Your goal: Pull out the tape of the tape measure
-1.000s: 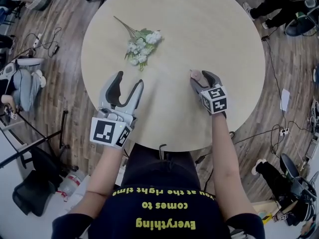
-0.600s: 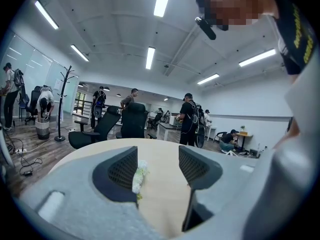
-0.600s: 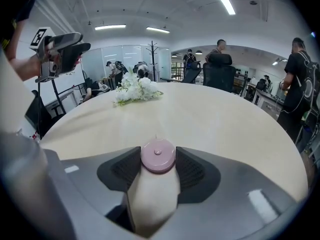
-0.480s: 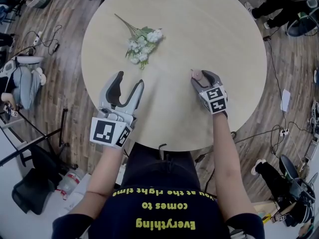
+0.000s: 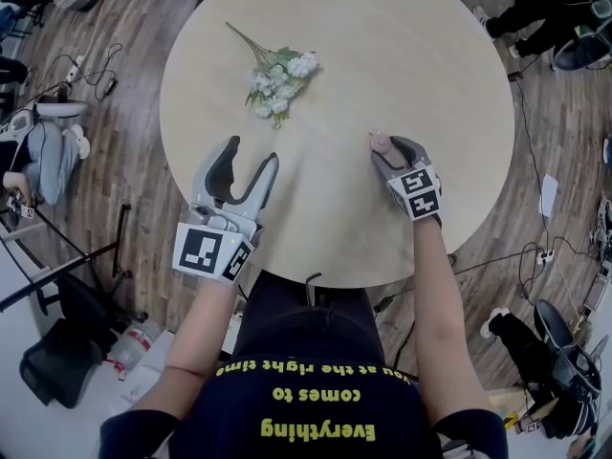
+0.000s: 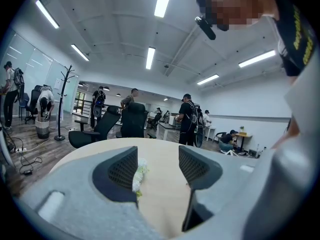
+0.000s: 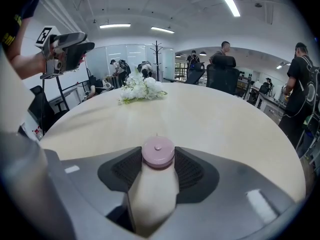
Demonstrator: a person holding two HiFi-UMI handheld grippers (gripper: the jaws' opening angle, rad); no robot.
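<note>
A small round pink tape measure (image 7: 158,152) lies on the pale round table (image 5: 382,46), right of centre, and shows as a pink disc (image 5: 380,142) in the head view. My right gripper (image 5: 387,151) rests low on the table with the disc between its jaw tips. Its jaws are closing, and both dark pads (image 7: 189,169) meet the disc's sides. No tape shows outside the case. My left gripper (image 5: 251,163) hovers over the near left of the table, open and empty, tilted up toward the room in its own view (image 6: 157,156).
A bunch of white artificial flowers (image 5: 279,82) lies on the far left part of the table, also seen past the left jaws (image 6: 137,171). Office chairs, desks, a coat stand and several people stand around the room. Cables run across the wooden floor.
The right jaws have narrowed onto the pink tape measure. The left gripper has stayed in place, open. The head view has shifted slightly.
</note>
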